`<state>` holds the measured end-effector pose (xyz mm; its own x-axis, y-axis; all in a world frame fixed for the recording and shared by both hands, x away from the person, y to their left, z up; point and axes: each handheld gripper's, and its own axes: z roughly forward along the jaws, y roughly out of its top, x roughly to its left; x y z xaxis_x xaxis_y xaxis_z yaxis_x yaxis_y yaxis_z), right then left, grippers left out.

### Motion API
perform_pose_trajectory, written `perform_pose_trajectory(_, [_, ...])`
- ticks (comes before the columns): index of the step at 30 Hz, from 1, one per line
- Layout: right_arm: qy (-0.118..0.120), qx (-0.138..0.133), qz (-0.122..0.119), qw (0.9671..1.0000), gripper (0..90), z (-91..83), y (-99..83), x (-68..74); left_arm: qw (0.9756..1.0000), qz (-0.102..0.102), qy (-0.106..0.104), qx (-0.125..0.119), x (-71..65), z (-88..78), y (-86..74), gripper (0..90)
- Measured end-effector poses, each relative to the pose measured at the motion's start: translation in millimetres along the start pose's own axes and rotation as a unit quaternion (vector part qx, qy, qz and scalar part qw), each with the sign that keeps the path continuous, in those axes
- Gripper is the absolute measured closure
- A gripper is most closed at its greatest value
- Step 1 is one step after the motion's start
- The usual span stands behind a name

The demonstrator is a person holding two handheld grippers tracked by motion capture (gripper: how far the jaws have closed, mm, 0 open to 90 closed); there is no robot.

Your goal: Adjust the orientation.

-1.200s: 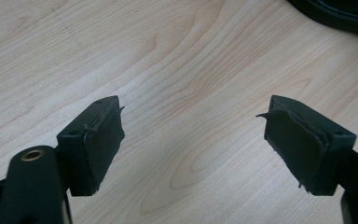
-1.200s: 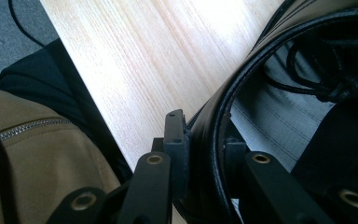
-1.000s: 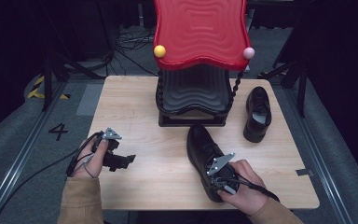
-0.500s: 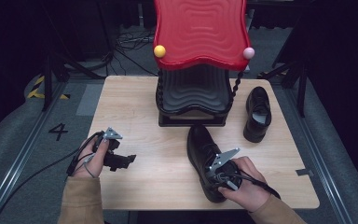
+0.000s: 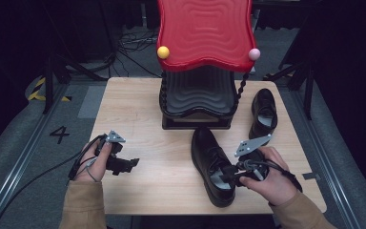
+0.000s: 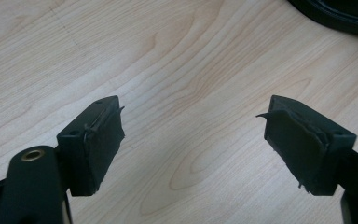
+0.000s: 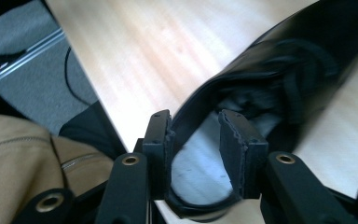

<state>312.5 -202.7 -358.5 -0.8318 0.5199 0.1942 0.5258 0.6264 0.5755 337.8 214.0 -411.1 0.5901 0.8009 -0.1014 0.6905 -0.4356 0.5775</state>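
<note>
A black leather shoe (image 5: 208,152) lies on the wooden table (image 5: 138,114) in front of the rack, toe toward the rack. My right gripper (image 5: 228,174) is at its heel end, open. In the right gripper view its jaws straddle the side wall of the shoe (image 7: 279,60): one jaw is outside, the other inside over the grey insole (image 7: 200,163), with a gap left between them (image 7: 193,123). A second black shoe (image 5: 263,112) stands at the back right. My left gripper (image 5: 132,163) rests at the front left, open over bare wood (image 6: 193,119).
A black ribbed rack (image 5: 198,98) under a wavy red top (image 5: 204,31) stands at the back centre, with a yellow ball (image 5: 163,52) and a pink ball (image 5: 254,54) at its corners. Grey floor and cables surround the table.
My right hand and gripper have shifted right and a little away from me along the near shoe's heel. The shoe and the left gripper have stayed put.
</note>
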Motion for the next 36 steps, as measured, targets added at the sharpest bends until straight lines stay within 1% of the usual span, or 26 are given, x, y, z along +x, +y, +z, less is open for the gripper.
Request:
perform_pose_trajectory(2, [-0.014,-0.012,0.008,0.9998,63.9,-10.0,3.6,-10.7,1.0,0.0,0.003,-0.001,-0.1,-0.2,-0.6,19.9])
perform_pose_trajectory(3, [-0.018,-0.016,0.01,0.9997,63.6,-13.0,4.8,-14.8,1.0,0.0,0.003,-0.001,-0.1,-0.2,-0.6,19.9])
perform_pose_trajectory(4, [-0.018,-0.016,0.01,0.9997,63.6,-13.0,4.8,-14.8,1.0,0.0,0.004,0.0,-0.1,-0.7,-0.9,19.9])
perform_pose_trajectory(6, [-0.031,-0.027,0.017,0.999,62.9,-20.2,8.2,-25.7,1.0,-0.002,0.003,-0.002,-0.3,-1.0,-1.3,19.9])
perform_pose_trajectory(7, [-0.036,-0.031,0.021,0.9986,62.8,-22.3,9.1,-29.0,1.0,-0.001,0.004,-0.002,-0.3,-1.1,-1.5,19.9])
perform_pose_trajectory(8, [-0.042,-0.036,0.026,0.9981,62.8,-25.2,10.3,-33.9,1.0,-0.001,0.004,0.0,-0.3,-1.3,-1.8,19.9])
perform_pose_trajectory(9, [-0.052,-0.041,0.034,0.9972,62.6,-28.9,11.8,-41.6,1.0,-0.002,0.004,0.0,-0.4,-1.1,-2.3,19.9])
perform_pose_trajectory(11, [-0.061,-0.047,0.052,0.9957,61.9,-33.2,13.2,-54.6,1.0,-0.001,0.005,0.0,-0.4,-1.6,-2.5,19.9])
perform_pose_trajectory(12, [-0.061,-0.047,0.052,0.9957,61.9,-33.2,13.2,-54.6,1.0,-0.001,0.005,0.0,-0.4,-1.6,-2.5,19.9])
perform_pose_trajectory(13, [-0.068,-0.049,0.059,0.9948,61.6,-34.8,13.7,-60.8,1.0,-0.003,0.005,-0.001,-0.8,-1.8,-2.9,19.9])
perform_pose_trajectory(14, [-0.08,-0.05,0.071,0.993,61.0,-36.8,14.0,-70.3,1.0,-0.002,0.005,-0.001,-0.8,-1.9,-3.1,19.8])
perform_pose_trajectory(17, [-0.096,-0.051,0.094,0.9896,59.8,-39.0,13.4,-89.8,1.0,-0.003,0.006,-0.001,-0.6,-2.1,-4.3,19.5])
perform_pose_trajectory(20, [-0.112,-0.045,0.114,0.9861,58.8,-39.7,12.5,-108.2,1.0,-0.004,0.006,0.001,-0.2,-3.0,-5.5,19.5])
perform_pose_trajectory(21, [-0.122,-0.044,0.121,0.9842,58.0,-40.0,12.1,-116.8,1.0,-0.004,0.007,0.0,-0.3,-3.0,-6.0,19.5])
perform_pose_trajectory(22, [-0.122,-0.044,0.121,0.9842,58.0,-40.0,12.1,-116.8,1.0,-0.004,0.007,0.0,-0.3,-3.0,-6.0,19.5])
perform_pose_trajectory(26, [-0.146,-0.039,0.148,0.9774,56.8,-41.6,11.8,-140.4,1.0,-0.005,0.007,0.002,-0.2,-4.2,-7.4,19.5])
perform_pose_trajectory(27, [-0.154,-0.036,0.156,0.9749,56.0,-41.5,11.6,-148.9,1.0,-0.005,0.007,0.003,-0.3,-4.3,-7.5,19.5])
perform_pose_trajectory(29, [-0.169,-0.027,0.169,0.9707,54.3,-39.9,11.5,-161.2,1.0,-0.005,0.008,0.002,-0.4,-4.5,-7.8,19.5])
perform_pose_trajectory(30, [-0.169,-0.027,0.169,0.9707,54.3,-39.9,11.5,-161.2,1.0,-0.005,0.008,0.002,-0.4,-4.5,-7.8,19.5])
perform_pose_trajectory(33, [-0.184,-0.009,0.184,0.9655,53.6,-34.4,11.3,-177.9,0.9999,-0.006,0.008,0.002,-0.3,-4.0,-8.3,19.5])
perform_pose_trajectory(36, [-0.193,0.011,0.199,0.9608,53.4,-27.3,10.7,-192.3,1.0,-0.006,0.007,0.003,0.3,-4.0,-8.5,19.5])
